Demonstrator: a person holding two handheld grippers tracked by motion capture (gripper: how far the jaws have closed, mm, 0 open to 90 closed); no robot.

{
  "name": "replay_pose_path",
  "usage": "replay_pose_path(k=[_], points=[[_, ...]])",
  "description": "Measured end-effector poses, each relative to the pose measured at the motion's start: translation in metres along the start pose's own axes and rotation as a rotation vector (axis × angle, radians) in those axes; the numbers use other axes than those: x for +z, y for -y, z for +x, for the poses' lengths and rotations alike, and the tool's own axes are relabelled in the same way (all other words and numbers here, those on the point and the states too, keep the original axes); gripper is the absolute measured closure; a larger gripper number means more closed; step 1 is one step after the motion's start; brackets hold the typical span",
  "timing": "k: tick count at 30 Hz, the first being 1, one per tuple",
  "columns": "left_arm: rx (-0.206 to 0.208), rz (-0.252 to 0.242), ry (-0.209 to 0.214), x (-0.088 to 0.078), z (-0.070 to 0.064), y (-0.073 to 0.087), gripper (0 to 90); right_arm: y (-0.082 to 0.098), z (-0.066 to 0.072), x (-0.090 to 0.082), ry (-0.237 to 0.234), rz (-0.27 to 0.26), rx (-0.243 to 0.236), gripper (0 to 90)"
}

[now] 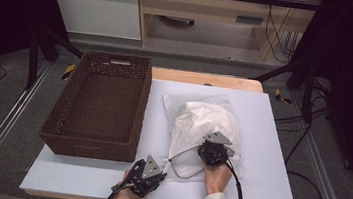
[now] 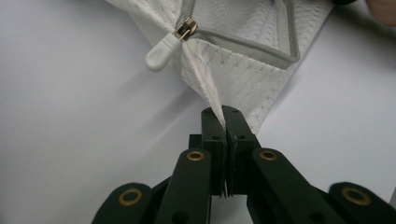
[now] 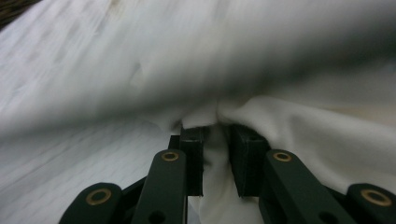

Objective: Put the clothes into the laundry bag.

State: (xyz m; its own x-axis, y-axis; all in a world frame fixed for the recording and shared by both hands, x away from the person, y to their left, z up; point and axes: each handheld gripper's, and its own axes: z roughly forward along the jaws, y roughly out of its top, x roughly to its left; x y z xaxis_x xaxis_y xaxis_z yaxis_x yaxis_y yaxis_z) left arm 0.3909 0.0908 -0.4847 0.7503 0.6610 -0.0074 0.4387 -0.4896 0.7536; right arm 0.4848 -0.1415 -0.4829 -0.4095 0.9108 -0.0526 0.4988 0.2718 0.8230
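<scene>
a white sheet covers the wooden tabletop (image 1: pixel 255 184), with grey floor and pale cabinets behind it. on the sheet, right of centre, lies a white mesh laundry bag with a grey zipper (image 1: pixel 201 127), bulging with white cloth. the left tongs (image 1: pixel 151 176) sit at the bag's near left corner, clenched on a pinch of the mesh; in the left gripper view the fabric runs taut from between the closed jaws up to the brass zipper slider with its white rubber pull tab (image 2: pixel 170 44), which lies on the sheet just beside the bag's edge. the right tongs (image 1: pixel 212 153) rest on the bag's near side, and in the right gripper view a fold of white cloth (image 3: pixel 219 196) sits between the jaws, which stand a little apart; whether the pads press it cannot be told through the blur. a dark brown woven rectangular basket (image 1: pixel 64 117) stands left of the bag, near it but apart.
</scene>
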Motion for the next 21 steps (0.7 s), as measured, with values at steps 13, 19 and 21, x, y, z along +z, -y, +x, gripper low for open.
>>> replay_pose_path(k=[13, 19, 21], points=[[-0.018, -0.006, 0.006, 0.001, 0.001, 0.000, 86.9, 0.024, -0.013, -0.073, -0.119, -0.087, -0.020, 53.4], [-0.018, -0.007, 0.004, 0.001, 0.002, 0.000, 86.1, 0.040, -0.059, -0.100, 0.056, -0.090, 0.059, 40.5], [-0.019, -0.008, 0.004, 0.001, 0.002, 0.000, 86.1, 0.046, -0.070, -0.093, 0.060, -0.045, 0.095, 41.0]])
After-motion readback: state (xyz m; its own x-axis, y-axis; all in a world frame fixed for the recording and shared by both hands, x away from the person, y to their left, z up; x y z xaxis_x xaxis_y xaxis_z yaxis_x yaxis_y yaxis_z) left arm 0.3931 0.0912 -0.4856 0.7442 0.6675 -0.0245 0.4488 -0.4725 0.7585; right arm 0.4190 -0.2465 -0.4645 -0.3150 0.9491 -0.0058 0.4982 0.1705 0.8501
